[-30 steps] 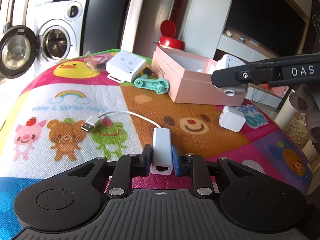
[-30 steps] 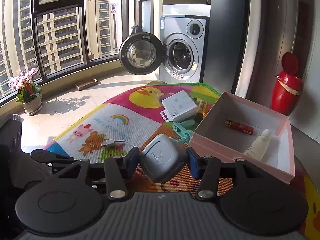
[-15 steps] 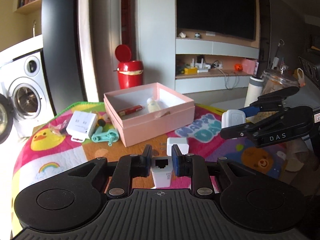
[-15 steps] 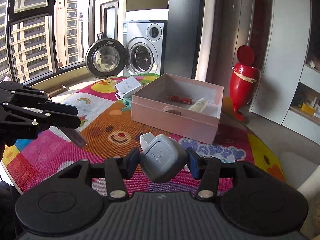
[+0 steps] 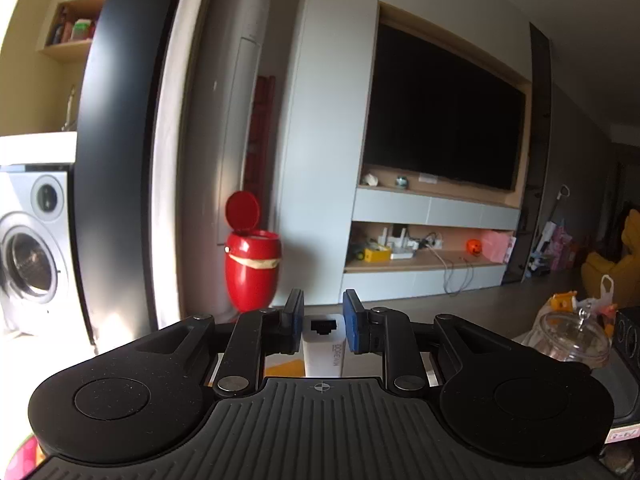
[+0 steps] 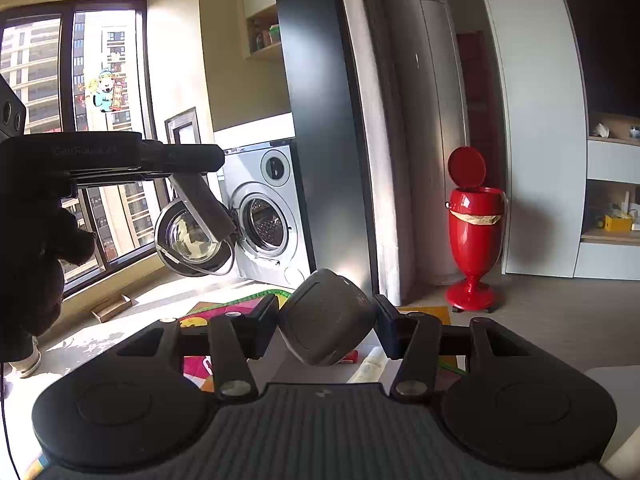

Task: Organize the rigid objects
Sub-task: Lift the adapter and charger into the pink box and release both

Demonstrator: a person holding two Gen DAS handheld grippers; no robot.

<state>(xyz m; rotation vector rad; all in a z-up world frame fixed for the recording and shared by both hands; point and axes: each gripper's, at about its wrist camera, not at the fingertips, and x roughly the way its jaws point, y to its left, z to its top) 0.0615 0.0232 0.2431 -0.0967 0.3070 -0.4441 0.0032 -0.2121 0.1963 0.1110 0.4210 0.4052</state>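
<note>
My left gripper [image 5: 323, 314] is shut on a white network adapter [image 5: 325, 346], port end facing forward, lifted high with the room behind it. From the right wrist view the left gripper [image 6: 212, 160] shows at upper left, the adapter [image 6: 204, 204] hanging slanted from it with its thin cable [image 6: 208, 270] looping below. My right gripper [image 6: 326, 322] is shut on a grey rounded charger [image 6: 326, 316], tilted between the blue pads. Just under it lie a white tube [image 6: 370, 364] and a small red item [image 6: 350, 357], seemingly inside the pink box, mostly hidden.
The colourful play mat [image 6: 224, 308] peeks out beneath the right gripper. A red pedal bin [image 6: 474, 236] stands by the wall, and a washing machine [image 6: 264, 220] has its door open. A glass jar [image 5: 572, 336] sits at the right. A gloved hand [image 6: 36, 248] holds the left gripper.
Both grippers rose off the mat with their items still gripped. The views swung up from the mat and pink box to the room. The left gripper now shows higher in the right wrist view.
</note>
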